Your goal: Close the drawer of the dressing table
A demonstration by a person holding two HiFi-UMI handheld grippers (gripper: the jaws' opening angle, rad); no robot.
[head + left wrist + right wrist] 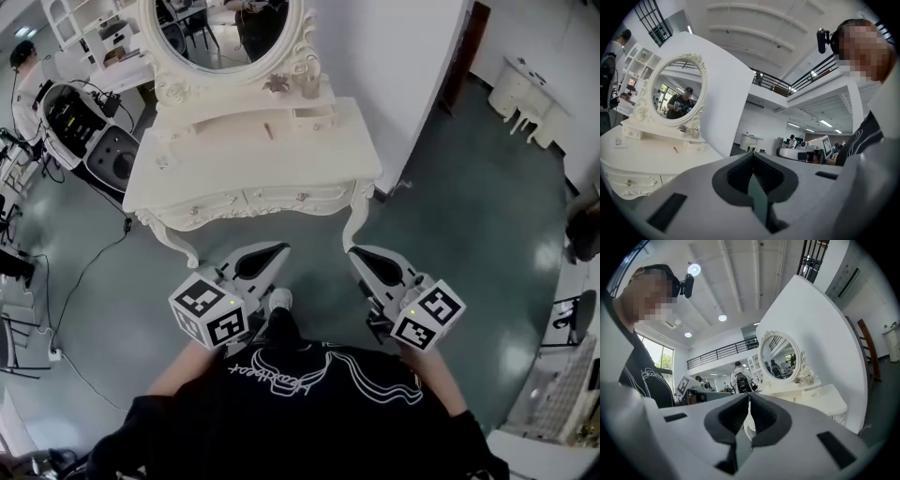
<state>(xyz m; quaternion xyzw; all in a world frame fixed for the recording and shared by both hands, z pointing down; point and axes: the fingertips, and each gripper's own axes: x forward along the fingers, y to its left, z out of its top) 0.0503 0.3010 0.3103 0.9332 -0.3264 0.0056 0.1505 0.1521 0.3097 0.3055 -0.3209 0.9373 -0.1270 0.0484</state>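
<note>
The white dressing table [253, 155] with its oval mirror [225, 28] stands ahead of me against a white wall. Its front drawers [272, 199] look flush with the carved front. A small drawer box [314, 114] sits on the top, right of the mirror base. My left gripper [270, 255] and right gripper [360, 255] hover side by side over the floor, short of the table and touching nothing. Both are shut and empty. The left gripper view shows the table [651, 159] to its left. In the right gripper view the table [820, 399] lies to the right.
A black and white machine [89, 131] stands left of the table, and a cable [94, 267] runs across the green floor. More white furniture [525, 94] stands at the upper right, and a rack [562, 394] at the lower right. My shoe [279, 300] shows between the grippers.
</note>
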